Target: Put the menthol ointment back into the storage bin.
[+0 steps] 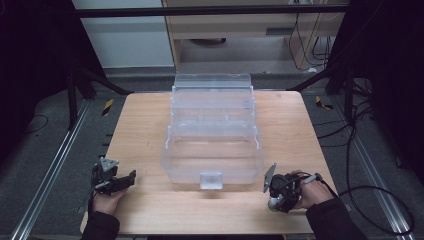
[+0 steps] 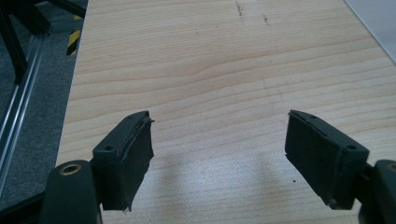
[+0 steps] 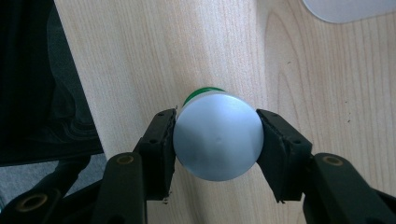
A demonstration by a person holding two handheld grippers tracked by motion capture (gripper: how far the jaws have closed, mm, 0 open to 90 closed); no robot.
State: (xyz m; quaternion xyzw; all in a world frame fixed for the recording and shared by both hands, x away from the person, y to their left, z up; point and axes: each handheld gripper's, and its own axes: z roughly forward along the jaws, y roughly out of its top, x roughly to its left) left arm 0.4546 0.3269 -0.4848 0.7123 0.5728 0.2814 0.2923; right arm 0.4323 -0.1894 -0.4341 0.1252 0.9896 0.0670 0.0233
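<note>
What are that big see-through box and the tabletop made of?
The box looks like clear, glossy plastic: the table's grain shows through its walls. The table seems pale wood or wood-look laminate, matt, with grain lines plain in the left gripper view.

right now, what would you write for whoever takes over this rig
Right gripper: shut on a round silver-topped container with a green band, held over the wooden table near its front right edge, just right of the box.
Left gripper: open, holding nothing, low over the table's front left corner.
Clear plastic box: at the table's middle, lid swung back, looks empty inside.
Done: container picked up, box already open.
Left, probably: put the container into the box, then perhaps close the lid.
</note>
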